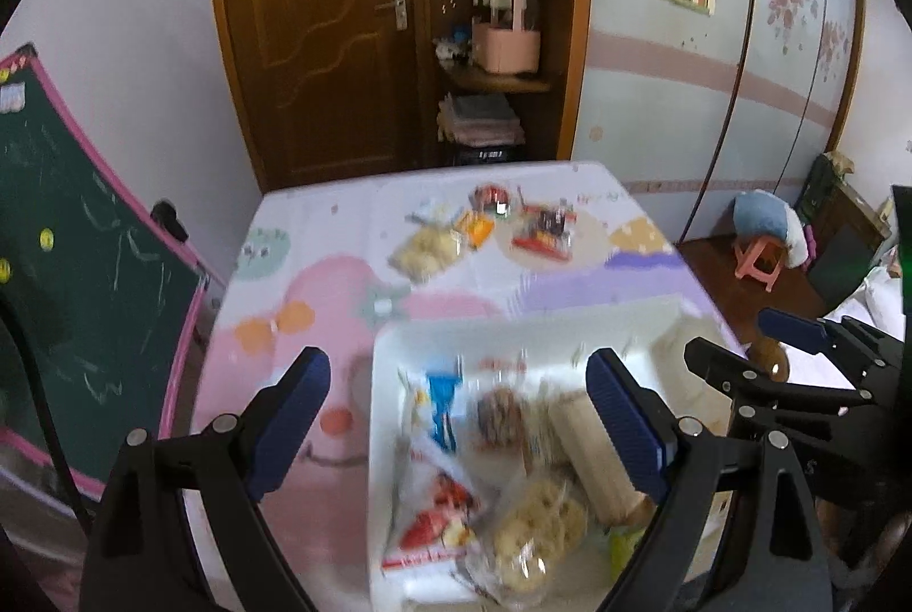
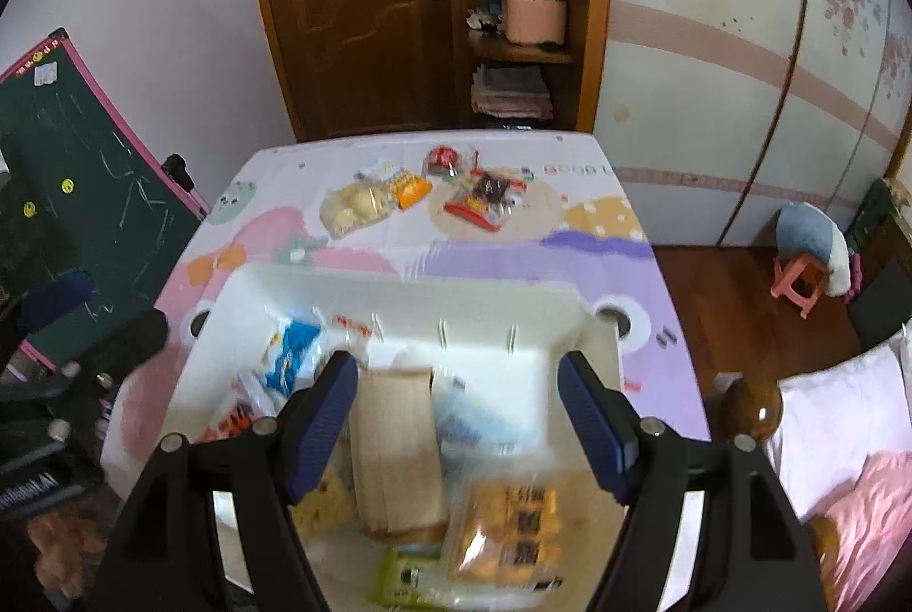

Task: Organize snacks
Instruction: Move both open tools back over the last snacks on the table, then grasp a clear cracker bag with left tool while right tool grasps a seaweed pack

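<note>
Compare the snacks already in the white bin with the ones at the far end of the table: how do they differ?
The snacks in the white bin, like the tan wafer pack, lie piled and overlapping near both grippers. The snacks on the table mat, like the yellow puff bag, lie spread out, beyond both grippers. Both groups are small sealed packets.

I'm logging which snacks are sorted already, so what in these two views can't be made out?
- Left wrist view: packet labels in the white bin are motion-blurred.
- Right wrist view: the green packet is cut off by the bottom edge.
- Both views: the snacks left on the mat are too small to name.
- Both grippers, left gripper and right gripper, are open and empty.
</note>
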A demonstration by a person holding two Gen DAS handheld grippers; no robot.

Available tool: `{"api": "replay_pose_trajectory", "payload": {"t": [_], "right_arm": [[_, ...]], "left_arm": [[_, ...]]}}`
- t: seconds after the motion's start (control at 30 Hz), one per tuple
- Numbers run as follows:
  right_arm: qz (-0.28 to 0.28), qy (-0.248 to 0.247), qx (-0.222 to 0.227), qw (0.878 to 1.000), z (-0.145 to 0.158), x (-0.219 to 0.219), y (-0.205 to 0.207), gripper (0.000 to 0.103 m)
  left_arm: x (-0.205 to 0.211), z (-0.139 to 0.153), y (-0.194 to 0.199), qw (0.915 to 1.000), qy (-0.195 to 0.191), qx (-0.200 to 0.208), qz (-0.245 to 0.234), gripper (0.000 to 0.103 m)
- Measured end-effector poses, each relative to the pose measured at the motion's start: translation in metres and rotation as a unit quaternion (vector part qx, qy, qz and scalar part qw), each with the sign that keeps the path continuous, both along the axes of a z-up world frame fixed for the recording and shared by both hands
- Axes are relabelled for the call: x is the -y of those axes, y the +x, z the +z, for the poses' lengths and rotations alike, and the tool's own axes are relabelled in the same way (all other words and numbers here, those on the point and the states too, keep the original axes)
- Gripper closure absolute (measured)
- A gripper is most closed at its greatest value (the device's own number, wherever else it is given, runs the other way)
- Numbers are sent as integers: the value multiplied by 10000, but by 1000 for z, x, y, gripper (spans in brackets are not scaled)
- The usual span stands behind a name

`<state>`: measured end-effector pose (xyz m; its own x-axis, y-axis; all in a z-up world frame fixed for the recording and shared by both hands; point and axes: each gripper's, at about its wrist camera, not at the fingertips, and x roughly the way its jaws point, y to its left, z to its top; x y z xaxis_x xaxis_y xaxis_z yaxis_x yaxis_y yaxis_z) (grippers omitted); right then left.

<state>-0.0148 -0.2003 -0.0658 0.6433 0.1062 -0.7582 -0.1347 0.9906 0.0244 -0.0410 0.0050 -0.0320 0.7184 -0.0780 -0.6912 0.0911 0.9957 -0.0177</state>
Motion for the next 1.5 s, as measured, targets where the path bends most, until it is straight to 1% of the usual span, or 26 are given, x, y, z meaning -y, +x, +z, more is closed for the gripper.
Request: {"api": "replay_pose_trajectory", "payload": {"t": [0.1, 0.17, 0.3, 0.37, 0.47, 0.53, 0.57, 0.63, 0.67, 0.73, 0.77, 0.83, 0.9, 0.93, 0.97, 1.03, 1.1, 1.2, 1.33, 1.5], "right_arm": [[101, 46, 0, 9999, 23, 5, 24, 30], [67, 29, 53, 10000, 45, 12, 47, 30], [-126, -81, 255, 9996, 83, 24, 93, 30], [-217, -172, 298, 9992, 99, 29, 123, 30], [-279, -232, 160, 9992, 109, 33, 170, 30], [-381, -160, -43, 9991, 106, 37, 201, 30], [-422, -73, -134, 9990, 103, 39, 216, 30], [-523, 56, -305, 9981, 90, 44, 240, 30], [-563, 101, -389, 9976, 83, 44, 251, 30], [-544, 226, -650, 9961, 59, 42, 273, 30], [-528, 255, -788, 9952, 45, 40, 283, 30], [-540, 225, -1065, 9926, 15, 36, 298, 30], [-522, 215, -1351, 9892, -18, 30, 311, 30], [-533, 232, -1469, 9874, -31, 29, 314, 30], [-540, 266, -1602, 9852, -45, 27, 317, 30], [-535, 360, -1842, 9808, -71, 25, 322, 30], [-544, 365, -2052, 9765, -95, 20, 330, 30], [-601, 423, -2232, 9720, -117, 17, 337, 30], [-751, 564, -2361, 9672, -137, 17, 346, 30], [-935, 519, -2455, 9635, -156, 15, 358, 30]], "left_arm": [[-2, 29, 21, 9996, 168, 223, -80, 12], [0, 51, 40, 9989, 280, 301, -204, 12], [6, 86, 79, 9978, 316, 321, -491, 12], [10, 99, 100, 9974, 387, 336, -512, 12], [19, 115, 139, 9954, 645, 477, -528, 12], [26, 117, 168, 9934, 874, 592, -453, 12], [28, 114, 186, 9925, 991, 588, -416, 12], [30, 103, 212, 9925, 1056, 506, -350, 11], [31, 93, 226, 9929, 1065, 392, -351, 11], [31, 65, 255, 9939, 1042, 23, -367, 11], [29, 45, 272, 9937, 1021, -230, -398, 11], [25, 12, 294, 9923, 960, -655, -418, 11], [22, -27, 313, 9883, 822, -1187, -497, 11], [20, -47, 322, 9849, 779, -1456, -522, 11], [18, -66, 330, 9817, 764, -1664, -518, 11], [15, -94, 336, 9766, 777, -1936, -527, 11], [16, -119, 338, 9721, 843, -2119, -545, 11], [17, -146, 343, 9655, 887, -2355, -671, 11], [18, -170, 345, 9597, 1047, -2495, -766, 11], [22, -193, 351, 9552, 1027, -2659, -790, 11]]}}
